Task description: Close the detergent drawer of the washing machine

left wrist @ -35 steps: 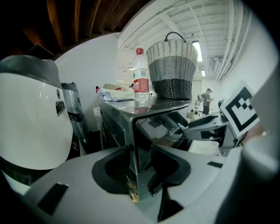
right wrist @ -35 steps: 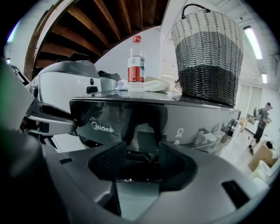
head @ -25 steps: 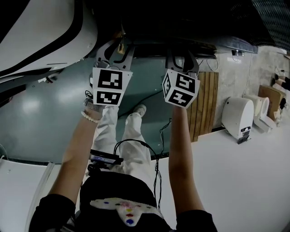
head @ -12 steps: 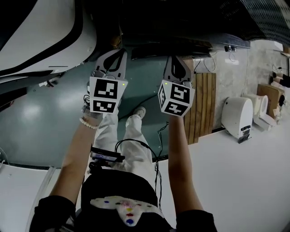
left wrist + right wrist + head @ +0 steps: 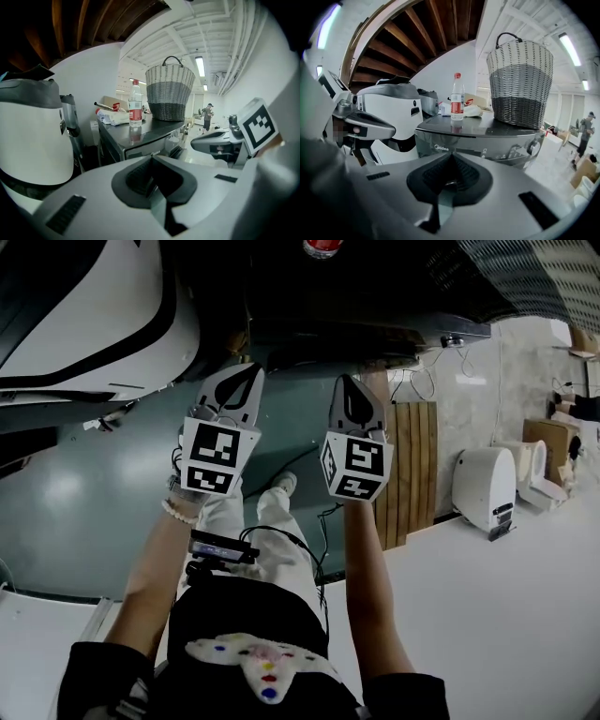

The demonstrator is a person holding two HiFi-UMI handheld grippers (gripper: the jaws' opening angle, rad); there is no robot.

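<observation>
Gap separates washing machine [image 5: 487, 139] front edge from left gripper [image 5: 251, 372], right gripper [image 5: 344, 382].

The left gripper [image 5: 247, 371] and the right gripper [image 5: 345, 382] have both closed their jaws (nothing caught between them), and a red-capped bottle [image 5: 321, 247] has entered the head view's top edge.

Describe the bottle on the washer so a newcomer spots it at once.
Find the dark grey washing machine. On its flat top, left of the tall woven basket, stands a clear plastic bottle. It alone is slim, with a red cap and red label.
</observation>
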